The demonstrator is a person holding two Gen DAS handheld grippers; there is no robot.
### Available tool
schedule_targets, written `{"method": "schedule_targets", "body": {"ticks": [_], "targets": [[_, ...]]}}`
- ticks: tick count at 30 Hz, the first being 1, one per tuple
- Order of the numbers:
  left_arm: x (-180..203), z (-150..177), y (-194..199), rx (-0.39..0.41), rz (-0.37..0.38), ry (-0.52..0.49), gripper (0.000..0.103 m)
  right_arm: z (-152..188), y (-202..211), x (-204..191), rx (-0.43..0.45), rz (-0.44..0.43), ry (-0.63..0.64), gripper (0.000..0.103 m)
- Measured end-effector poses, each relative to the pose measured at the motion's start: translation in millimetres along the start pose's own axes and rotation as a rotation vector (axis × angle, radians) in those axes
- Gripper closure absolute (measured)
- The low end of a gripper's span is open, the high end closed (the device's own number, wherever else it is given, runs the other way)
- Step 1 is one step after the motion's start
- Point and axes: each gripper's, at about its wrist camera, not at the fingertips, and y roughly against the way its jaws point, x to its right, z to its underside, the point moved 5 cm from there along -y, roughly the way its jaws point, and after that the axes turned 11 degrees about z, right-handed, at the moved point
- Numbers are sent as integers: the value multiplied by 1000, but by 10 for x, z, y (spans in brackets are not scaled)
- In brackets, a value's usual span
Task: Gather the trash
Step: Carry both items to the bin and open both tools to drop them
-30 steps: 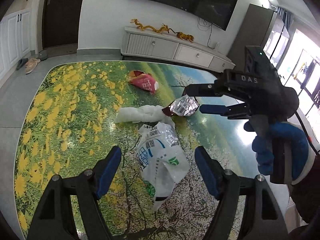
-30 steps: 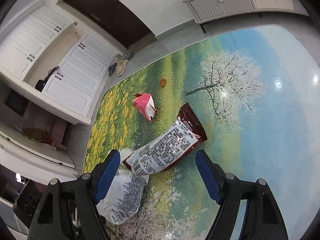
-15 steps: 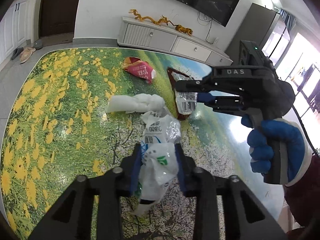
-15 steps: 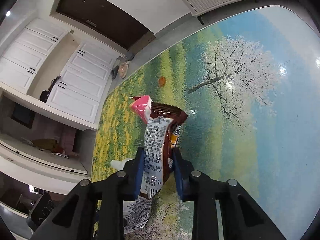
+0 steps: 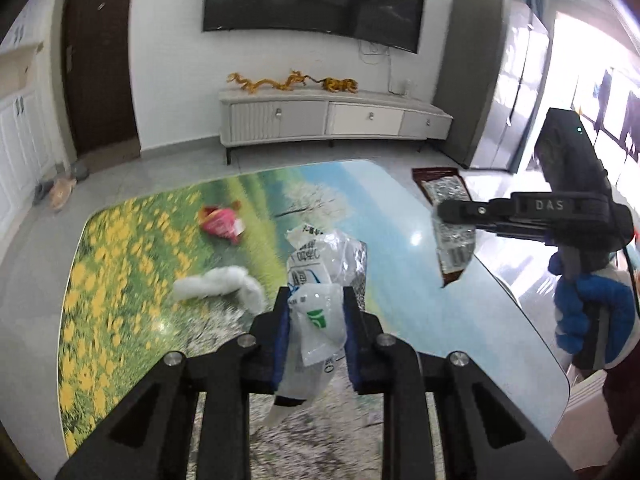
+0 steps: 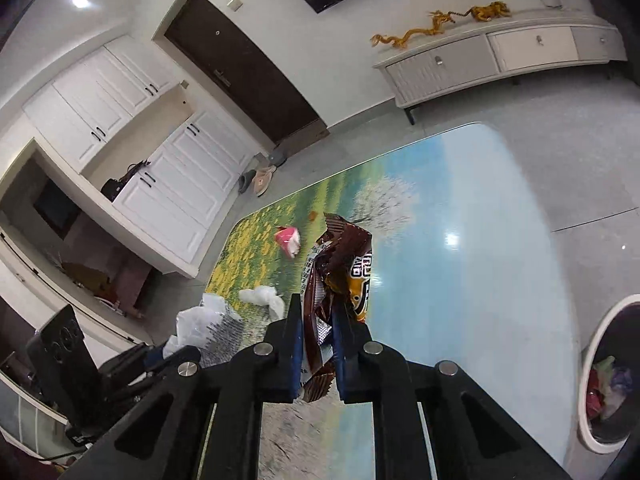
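A: Left claw (image 5: 316, 334) status?

B: I've got it clamped on the clear bag (image 5: 320, 280). Jaws have just been closing, and the pads now pinch the bag's lower half. Its top stands up past the tips and the tail hangs below, all of it clear of the worktop (image 5: 420, 288).

A: Right claw (image 6: 316, 344)?

B: Same. It's clamped on the brown wrapper (image 6: 340, 264); jaws have just been closing there too. The wrapper sits crumpled between the pads and sticks up beyond them, off the worktop. In my left view the wrapper hangs from that claw at the right, with a blue glove (image 5: 580, 312) on the handle.

A: What's left on the worktop?

B: White wad (image 5: 220, 286), just left of the bag in my left view. Pink packet (image 5: 222, 222) further back, well apart from both claws. There's also a small orange scrap (image 6: 313, 215) near the far edge; I can't tell what it is.

A: Bin?

B: White-rimmed bin (image 6: 600, 344) on the floor by the worktop's near right corner in my right view, with some coloured trash inside.
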Motion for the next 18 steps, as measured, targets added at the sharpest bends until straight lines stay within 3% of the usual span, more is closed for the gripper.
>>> {"method": "schedule_targets", "body": {"ticks": [9, 18], "targets": [[1186, -332, -782, -110, 102, -201, 81, 317, 759, 1346, 91, 253, -105, 91], [2295, -686, -2084, -229, 325, -170, 78, 749, 800, 2853, 46, 432, -337, 87]]}}
